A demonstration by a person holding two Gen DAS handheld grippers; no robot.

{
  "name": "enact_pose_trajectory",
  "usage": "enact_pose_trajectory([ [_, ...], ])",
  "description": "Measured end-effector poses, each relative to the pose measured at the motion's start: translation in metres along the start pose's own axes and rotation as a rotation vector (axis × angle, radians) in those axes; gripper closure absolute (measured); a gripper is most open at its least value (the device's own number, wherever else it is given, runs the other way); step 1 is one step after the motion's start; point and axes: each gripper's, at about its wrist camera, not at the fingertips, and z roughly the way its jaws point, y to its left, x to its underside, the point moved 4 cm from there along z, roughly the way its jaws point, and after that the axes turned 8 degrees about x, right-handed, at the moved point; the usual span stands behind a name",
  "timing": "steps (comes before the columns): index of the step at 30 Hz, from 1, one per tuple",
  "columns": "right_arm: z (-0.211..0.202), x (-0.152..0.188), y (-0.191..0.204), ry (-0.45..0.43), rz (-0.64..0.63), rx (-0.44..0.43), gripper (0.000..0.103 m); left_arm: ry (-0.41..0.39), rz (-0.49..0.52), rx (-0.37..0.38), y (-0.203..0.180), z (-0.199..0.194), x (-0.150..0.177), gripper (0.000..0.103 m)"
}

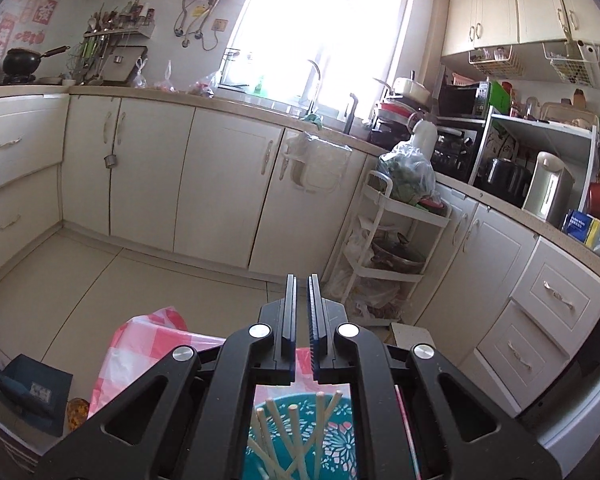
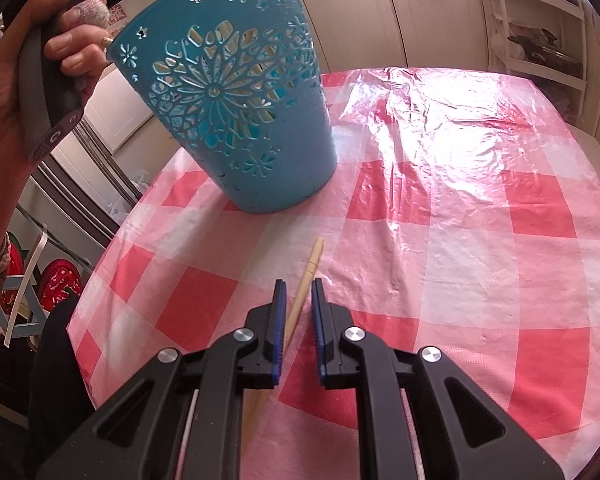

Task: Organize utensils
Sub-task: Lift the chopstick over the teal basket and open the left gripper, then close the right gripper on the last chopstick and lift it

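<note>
A teal plastic basket (image 2: 236,100) with cut-out flower patterns stands on the red-and-white checked tablecloth (image 2: 440,208). In the left wrist view the basket (image 1: 340,444) lies right below my left gripper (image 1: 302,284) and holds several wooden chopsticks (image 1: 292,440). My left gripper's jaws stand nearly closed, a thin gap between them, nothing in them. My right gripper (image 2: 297,286) hovers low over the table with one wooden chopstick (image 2: 306,280) lying between its fingers. The jaws are slightly apart and do not pinch it.
A hand (image 2: 40,68) holds the left gripper's handle beside the basket. Beyond the table are cream kitchen cabinets (image 1: 220,184), a white rolling rack (image 1: 392,248) with bags and pots, and a crowded countertop (image 1: 500,200). The table edge (image 2: 112,240) runs at left.
</note>
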Motion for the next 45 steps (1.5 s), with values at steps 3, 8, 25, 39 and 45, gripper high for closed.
enact_pose_trajectory([
  [3, 0.000, 0.000, 0.000, -0.001, 0.001, -0.001, 0.090, 0.021, 0.022, -0.002, 0.002, -0.012, 0.010, 0.098],
  [8, -0.001, 0.001, -0.001, 0.000, 0.004, -0.013, 0.087, -0.009, -0.003, -0.044, 0.023, -0.059, 0.018, 0.071],
  [25, 0.000, 0.010, 0.031, -0.011, -0.147, 0.213, 0.078, 0.355, 0.037, -0.286, 0.096, -0.074, 0.177, 0.017],
  [39, -0.007, 0.009, 0.011, -0.005, 0.088, 0.020, 0.097, 0.434, -0.013, -0.327, 0.101, -0.056, 0.191, 0.011],
  [45, -0.039, -0.007, 0.008, -0.096, 0.171, -0.106, 0.097, 0.449, 0.006, -0.342, 0.098, -0.052, 0.192, 0.010],
])
